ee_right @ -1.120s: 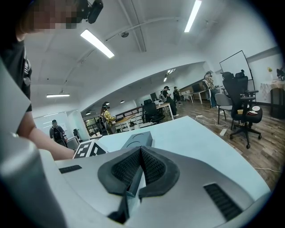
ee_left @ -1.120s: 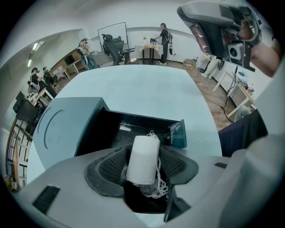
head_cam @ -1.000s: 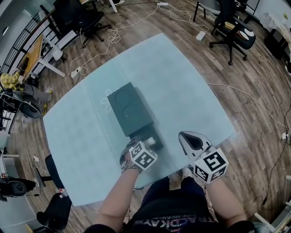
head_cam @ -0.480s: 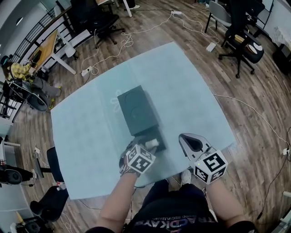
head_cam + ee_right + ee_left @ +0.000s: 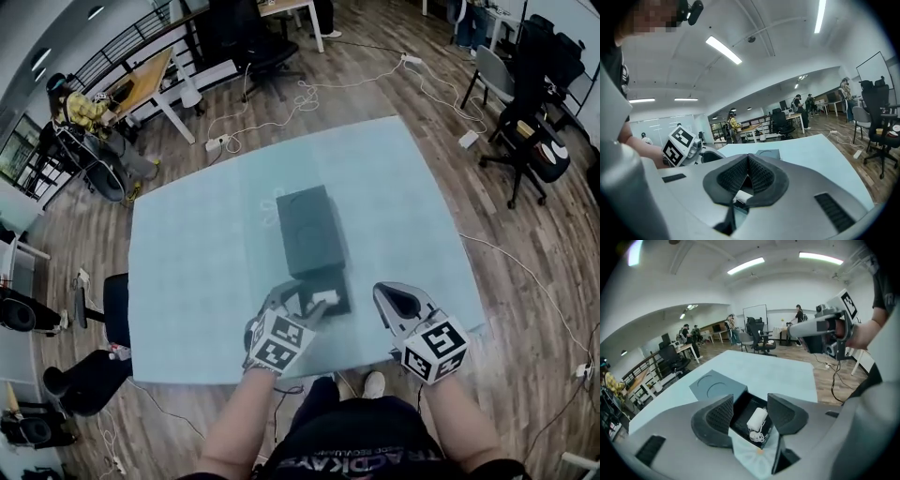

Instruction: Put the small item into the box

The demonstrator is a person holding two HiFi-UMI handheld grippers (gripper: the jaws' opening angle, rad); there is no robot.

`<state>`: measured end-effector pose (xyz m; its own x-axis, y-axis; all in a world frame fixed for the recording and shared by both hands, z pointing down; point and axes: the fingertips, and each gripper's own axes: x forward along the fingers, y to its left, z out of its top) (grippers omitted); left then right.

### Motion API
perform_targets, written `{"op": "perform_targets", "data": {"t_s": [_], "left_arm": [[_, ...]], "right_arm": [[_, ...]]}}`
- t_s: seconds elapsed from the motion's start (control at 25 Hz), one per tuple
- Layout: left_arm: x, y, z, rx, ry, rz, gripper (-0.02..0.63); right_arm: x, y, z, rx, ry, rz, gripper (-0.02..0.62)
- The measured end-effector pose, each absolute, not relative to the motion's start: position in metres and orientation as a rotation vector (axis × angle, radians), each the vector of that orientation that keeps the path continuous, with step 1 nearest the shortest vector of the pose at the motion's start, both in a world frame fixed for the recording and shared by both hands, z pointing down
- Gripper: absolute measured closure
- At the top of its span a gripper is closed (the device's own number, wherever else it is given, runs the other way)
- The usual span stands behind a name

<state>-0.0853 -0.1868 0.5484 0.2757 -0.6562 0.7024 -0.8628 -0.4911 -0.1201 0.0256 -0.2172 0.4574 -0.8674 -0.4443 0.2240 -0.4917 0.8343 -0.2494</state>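
A dark box (image 5: 311, 230) lies mid-table, and its open tray (image 5: 336, 305) sticks out toward me. Inside the tray rests the small white item (image 5: 324, 297) with a coiled white cord. In the left gripper view that item (image 5: 757, 419) lies loose in the tray (image 5: 743, 409), beyond the box lid (image 5: 716, 387). My left gripper (image 5: 298, 300) stands open just short of the tray, jaws (image 5: 750, 412) apart and holding nothing. My right gripper (image 5: 392, 292) hovers to the right of the box, its jaws (image 5: 748, 164) shut on nothing.
The pale blue table (image 5: 206, 253) ends close to me at its front edge (image 5: 309, 367). Office chairs (image 5: 530, 141), desks (image 5: 159, 80) and floor cables (image 5: 309, 98) surround it. People stand far off in the room (image 5: 799, 315).
The head view has swung, so the table sits more to the right. My left gripper has eased back a little from the tray; the white item now lies clear of its jaws. The right gripper stays put.
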Motion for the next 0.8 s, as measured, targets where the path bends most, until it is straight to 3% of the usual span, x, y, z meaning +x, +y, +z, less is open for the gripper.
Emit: {"op": "perform_targets", "data": {"t_s": [0.12,0.36,0.6,0.8], "left_arm": [[-0.092,-0.179,0.521,2.304,-1.524,0.912,0.393],[-0.096,-0.15,0.469,2.349,-1.765,0.694,0.553],[-0.094,-0.112,0.439,2.294,-1.916,0.466,0.571],[-0.092,-0.084,0.433,2.251,-1.954,0.452,0.572]], "right_arm": [[0.017,-0.212,0.448,0.676,-2.879,0.41,0.577],[0.01,-0.194,0.433,0.567,-2.903,0.327,0.577],[0.013,-0.176,0.43,0.47,-2.927,0.298,0.577],[0.01,-0.157,0.43,0.417,-2.932,0.311,0.577]]}}
